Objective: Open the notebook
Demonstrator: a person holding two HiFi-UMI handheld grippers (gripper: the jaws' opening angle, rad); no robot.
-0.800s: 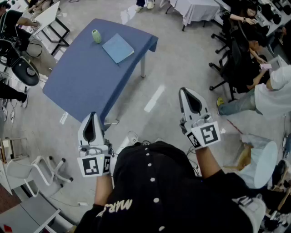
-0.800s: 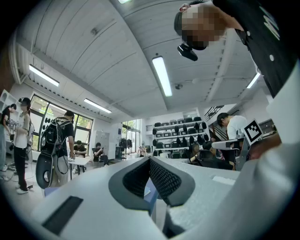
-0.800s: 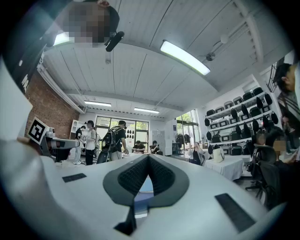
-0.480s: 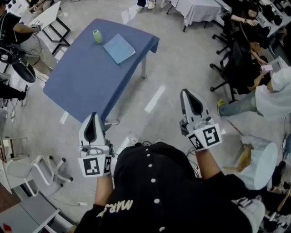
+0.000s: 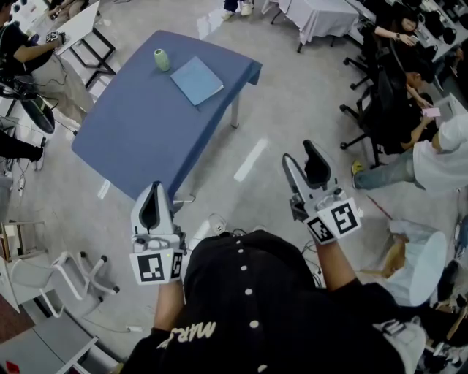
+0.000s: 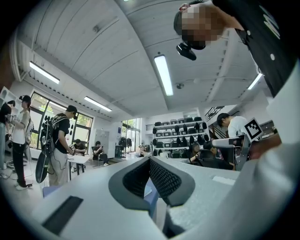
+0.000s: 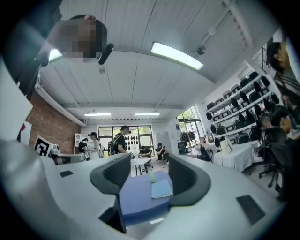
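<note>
A closed light-blue notebook (image 5: 196, 80) lies flat near the far end of a table with a blue cloth (image 5: 139, 124), beside a small green cup (image 5: 160, 59). Both grippers hang in the air well short of the table, over the grey floor. My left gripper (image 5: 152, 193) is shut with nothing in it; in the left gripper view its pads (image 6: 161, 180) meet at the tip. My right gripper (image 5: 304, 165) stands open and empty. In the right gripper view the distant table (image 7: 136, 199), the notebook (image 7: 161, 188) and the cup (image 7: 152, 176) show between its jaws.
Several people sit on black office chairs (image 5: 365, 109) at the right. White-clothed tables (image 5: 322, 14) stand at the back. A white folding chair (image 5: 69, 270) lies at the lower left, and cables (image 5: 216, 223) lie on the floor at my feet. A person (image 6: 58, 140) stands by the windows.
My right gripper's jaws have spread apart from a closed look to open. The left gripper has stayed as it was. The table has shifted slightly right in the head view.
</note>
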